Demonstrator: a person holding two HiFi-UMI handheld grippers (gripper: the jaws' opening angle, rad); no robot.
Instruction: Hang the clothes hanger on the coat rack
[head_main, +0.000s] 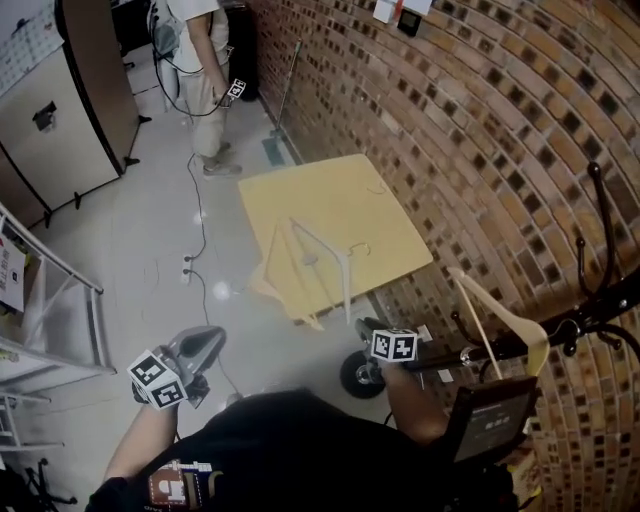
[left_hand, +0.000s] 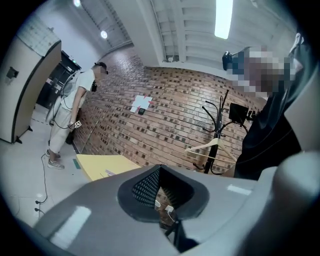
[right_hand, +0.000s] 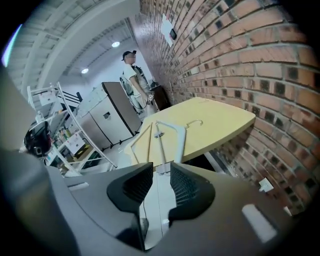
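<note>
A pale wooden hanger (head_main: 498, 318) hangs on the black coat rack (head_main: 598, 300) at the right, by the brick wall; the left gripper view shows the hanger (left_hand: 210, 147) and rack (left_hand: 218, 120) too. On the yellow table (head_main: 385, 205) lie a white hanger (head_main: 322, 252) and a wooden one (head_main: 272, 282) at the near edge. My right gripper (head_main: 366, 328) is short of the table's near edge, pointing down at it. Its jaws (right_hand: 161, 167) stand open and empty, aimed at the white hanger (right_hand: 172, 134). My left gripper (head_main: 205, 346) is low at the left, over the floor, its pads (left_hand: 159, 169) shut on nothing.
A person (head_main: 200, 70) stands at the far end of the room beside grey cabinets (head_main: 50, 130). A metal shelf rack (head_main: 50, 300) is at the left. A cable (head_main: 200, 235) runs over the floor. A black screen (head_main: 490, 420) is mounted low on the rack.
</note>
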